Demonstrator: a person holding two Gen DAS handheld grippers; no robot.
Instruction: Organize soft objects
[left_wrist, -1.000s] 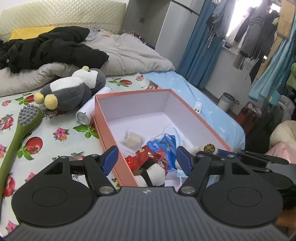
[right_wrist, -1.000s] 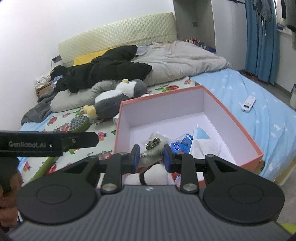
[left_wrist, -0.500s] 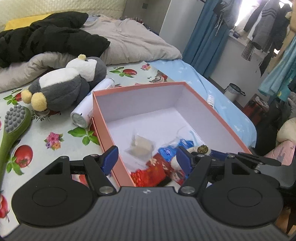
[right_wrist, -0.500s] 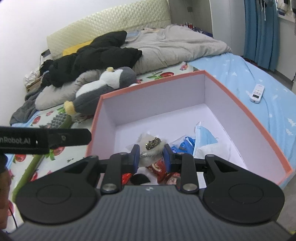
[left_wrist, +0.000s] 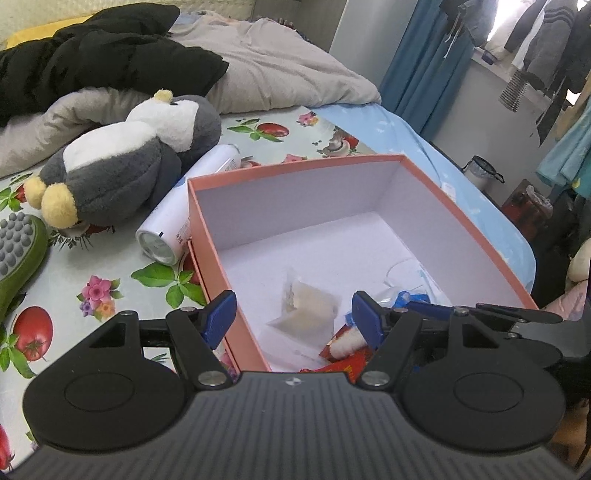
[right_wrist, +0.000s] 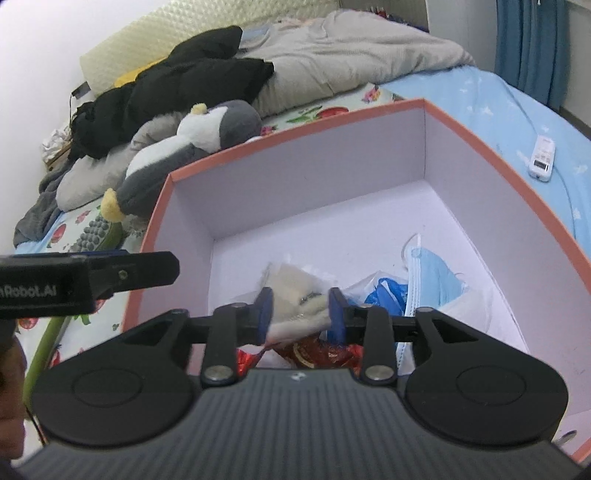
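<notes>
The right gripper (right_wrist: 300, 313) is down inside the near end of the orange box (right_wrist: 480, 142), its blue pads clenched on a small white plush toy (right_wrist: 301, 323) that fills the gap between them. Under and just ahead of that toy lie red snack wrappers (right_wrist: 321, 352), a clear packet with something beige in it (right_wrist: 291, 278), a crumpled blue bag (right_wrist: 384, 299) and a light blue face mask (right_wrist: 436, 280), all crowded at the near side of the box floor; the far half of the floor is bare white.

The left gripper (left_wrist: 291, 319) hovers over the near left corner of the same box with its pads spread wide and nothing between them; the left pad sits outside the box wall, the right pad over the contents. From this view the white toy (left_wrist: 345, 343) shows just beside the right pad, next to the red wrappers.

On the fruit-print sheet (left_wrist: 59, 273) left of the box, a white spray can (left_wrist: 184, 218) lies on its side, touching the box wall. A green massage brush (left_wrist: 16, 254) with grey nubs lies further left. Behind the can rests a grey and white penguin plush (left_wrist: 129, 166) on its side, yellow feet toward the camera.

Beyond it are a grey quilt (left_wrist: 280, 74) and a black jacket (left_wrist: 96, 55). A white remote (right_wrist: 542, 158) lies on the blue sheet (right_wrist: 517, 107) right of the box.
</notes>
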